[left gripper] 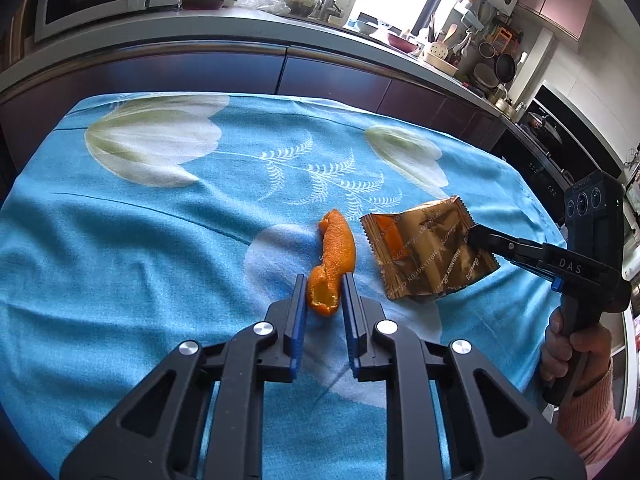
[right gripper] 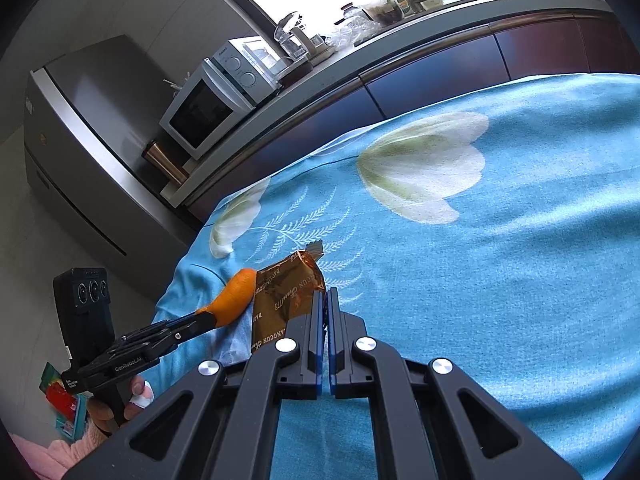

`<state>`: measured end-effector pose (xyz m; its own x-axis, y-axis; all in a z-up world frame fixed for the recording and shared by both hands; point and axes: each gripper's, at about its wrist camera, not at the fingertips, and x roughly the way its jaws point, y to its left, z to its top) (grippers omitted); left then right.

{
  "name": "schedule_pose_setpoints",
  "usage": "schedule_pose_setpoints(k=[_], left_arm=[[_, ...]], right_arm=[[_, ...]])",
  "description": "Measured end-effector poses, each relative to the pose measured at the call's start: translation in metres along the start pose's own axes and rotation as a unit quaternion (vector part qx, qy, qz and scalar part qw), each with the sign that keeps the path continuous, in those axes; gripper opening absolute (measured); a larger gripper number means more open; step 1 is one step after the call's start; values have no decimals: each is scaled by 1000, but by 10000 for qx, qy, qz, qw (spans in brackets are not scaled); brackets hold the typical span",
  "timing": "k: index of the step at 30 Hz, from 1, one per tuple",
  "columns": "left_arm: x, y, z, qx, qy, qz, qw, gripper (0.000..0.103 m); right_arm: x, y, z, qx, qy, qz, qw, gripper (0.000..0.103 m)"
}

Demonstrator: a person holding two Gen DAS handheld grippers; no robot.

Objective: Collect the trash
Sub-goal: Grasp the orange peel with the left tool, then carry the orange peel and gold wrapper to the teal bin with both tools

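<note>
Here the orange peel (left gripper: pixel 331 261) sits pinched at its near end between the left gripper (left gripper: pixel 323 294) pads, over the blue cloth (left gripper: pixel 160 240). Just right, the right gripper (right gripper: pixel 325 300), fully closed, clamps the gold wrapper (right gripper: pixel 286 300); only the left view shows its whole face.

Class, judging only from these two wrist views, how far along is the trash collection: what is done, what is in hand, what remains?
Done: nothing shows as binned; no bin is in view. In hand: the right gripper is shut on the edge of the gold snack wrapper, and the left gripper has its pads against the near end of the orange peel, both still on the blue floral cloth. Left: lifting both and carrying them to a bin.
</note>
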<state>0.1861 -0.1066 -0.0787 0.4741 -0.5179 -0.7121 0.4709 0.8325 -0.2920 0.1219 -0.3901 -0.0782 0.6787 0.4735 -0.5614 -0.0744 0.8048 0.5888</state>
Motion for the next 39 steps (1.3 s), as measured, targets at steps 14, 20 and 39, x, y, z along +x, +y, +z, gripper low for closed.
schedule_pose_setpoints(k=[14, 20, 39], left_arm=[[-54, 14, -15, 0, -396, 99, 9992, 16], [-75, 25, -21, -107, -542, 171, 9983, 16], [-139, 51, -45, -271, -916, 595, 9936, 16]], right_arm=[[-6, 27, 0, -58, -185, 392, 9990, 1], [-6, 36, -1, -47, -199, 558, 9982, 1], [23, 87, -12, -291, 81, 976, 9948, 1]])
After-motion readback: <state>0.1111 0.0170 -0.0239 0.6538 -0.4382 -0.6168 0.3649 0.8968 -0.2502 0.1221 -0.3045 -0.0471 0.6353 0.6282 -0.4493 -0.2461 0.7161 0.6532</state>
